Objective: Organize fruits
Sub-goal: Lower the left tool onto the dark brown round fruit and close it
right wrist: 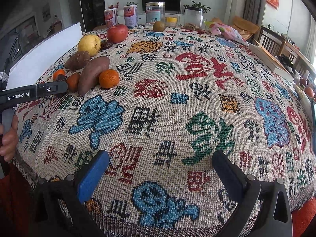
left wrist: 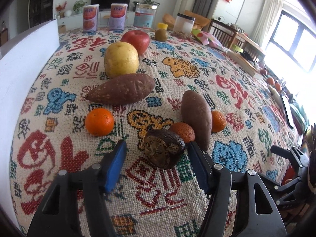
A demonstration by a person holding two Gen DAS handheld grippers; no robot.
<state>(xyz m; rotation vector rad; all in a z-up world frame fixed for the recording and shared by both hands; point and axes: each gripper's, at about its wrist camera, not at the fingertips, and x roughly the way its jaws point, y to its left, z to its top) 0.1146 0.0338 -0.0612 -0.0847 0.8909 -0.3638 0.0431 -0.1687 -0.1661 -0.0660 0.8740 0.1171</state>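
A dark, wrinkled fruit (left wrist: pixel 164 150) lies on the patterned tablecloth (left wrist: pixel 59 158) between the fingers of my left gripper (left wrist: pixel 157 145). Its right finger is close against the fruit, and a gap shows beside the left blue pad (left wrist: pixel 116 164). Behind it lie two sweet potatoes (left wrist: pixel 121 90) (left wrist: pixel 197 118), three oranges (left wrist: pixel 99 121) (left wrist: pixel 182 132) (left wrist: pixel 218 121), a yellow fruit (left wrist: pixel 121 59) and a red apple (left wrist: pixel 136 39). My right gripper (right wrist: pixel 161 154) stands wide open over the cloth near the table's front edge, with nothing between its fingers. The left gripper (right wrist: pixel 49 88) shows at the far left of the right wrist view.
A white board (left wrist: pixel 25 69) stands along the left side. Two cans (left wrist: pixel 90 18), glass jars (left wrist: pixel 144 15) and a round greenish fruit (left wrist: pixel 161 34) sit at the far edge. A snack bag (right wrist: pixel 227 31) and a book (left wrist: pixel 244 63) lie at the right. A hand (right wrist: pixel 7 138) grips the left tool.
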